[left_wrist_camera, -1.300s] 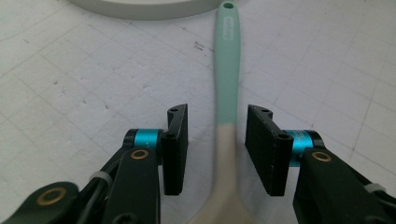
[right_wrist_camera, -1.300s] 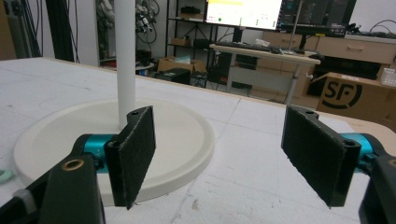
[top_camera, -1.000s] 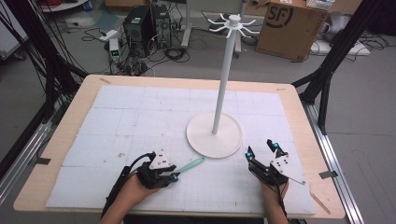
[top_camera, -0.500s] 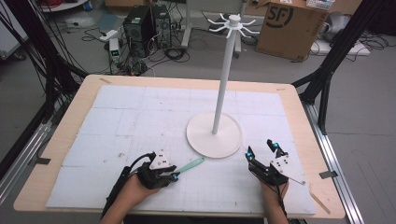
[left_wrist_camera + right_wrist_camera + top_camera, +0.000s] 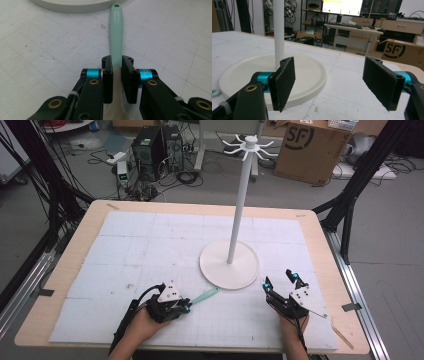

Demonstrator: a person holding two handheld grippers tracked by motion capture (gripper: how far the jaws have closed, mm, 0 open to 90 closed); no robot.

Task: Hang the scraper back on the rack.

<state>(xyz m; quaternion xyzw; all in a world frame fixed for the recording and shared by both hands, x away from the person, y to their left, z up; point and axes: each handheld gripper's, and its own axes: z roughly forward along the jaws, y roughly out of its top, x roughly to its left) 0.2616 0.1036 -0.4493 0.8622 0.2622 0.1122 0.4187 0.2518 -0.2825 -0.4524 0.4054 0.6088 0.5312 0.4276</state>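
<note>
Left gripper (image 5: 185, 308) at lower left of high view was clamped on mint spatula (image 5: 116, 37), handle aimed at stand base (image 5: 229, 264), hand low on mat (image 5: 125, 250). Right gripper (image 5: 281, 281) at lower right, jaws wide apart, empty, tilted upward.

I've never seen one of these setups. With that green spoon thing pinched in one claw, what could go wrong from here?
The left gripper pinches the mint utensil near one end, so the long handle could swivel or slip when lifted. Its far tip lies right by the stand's round base, and a swing might knock it. The right gripper rests open close to that base and could bump it too.
</note>
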